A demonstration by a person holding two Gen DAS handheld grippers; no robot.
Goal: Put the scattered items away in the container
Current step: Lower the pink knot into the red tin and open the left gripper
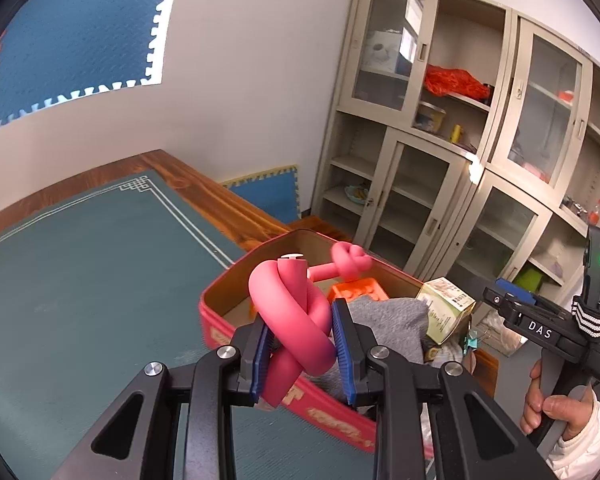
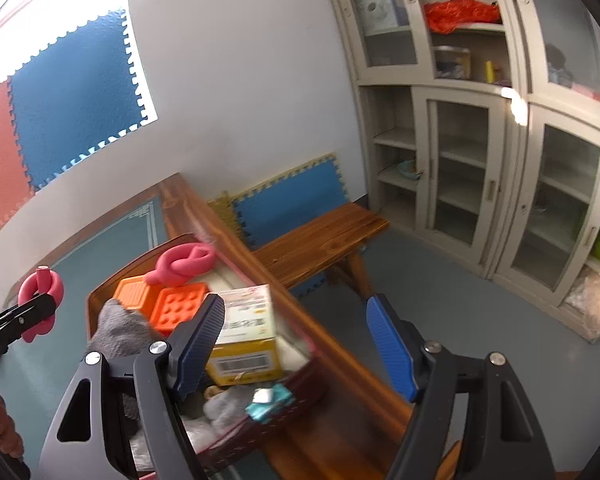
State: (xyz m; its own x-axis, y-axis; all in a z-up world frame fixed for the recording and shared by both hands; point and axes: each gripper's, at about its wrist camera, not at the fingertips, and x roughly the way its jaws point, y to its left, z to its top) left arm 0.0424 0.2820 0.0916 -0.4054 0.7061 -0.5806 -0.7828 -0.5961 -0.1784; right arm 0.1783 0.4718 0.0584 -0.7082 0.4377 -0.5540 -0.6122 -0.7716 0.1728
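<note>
While the left gripper [image 1: 300, 344] has its jaws pressed tight on one knotted end of the pink foam rope [image 1: 290, 320], that knot sits right between the blue pads, at the near wall of the red container [image 1: 220, 312]. From there the rope's long axis runs straight ahead of the jaws to a second knot beyond them, which hangs over the container's far half, above the orange block [image 1: 360, 292]. Just ahead of the jaws and slightly right lie the grey cloth [image 1: 392, 320] and a small carton [image 1: 446, 308], already inside. So the drop seems to turn on carrying the held knot a little further forward and down past the near wall, though the fisheye makes its height above the rim hard to judge. The right gripper [image 2: 296, 344] stands half spread and empty, its jaws straddling the container's right wall and the tabletop [image 2: 284, 300] edge. The left is plainly the nearer to finishing this piece.
</note>
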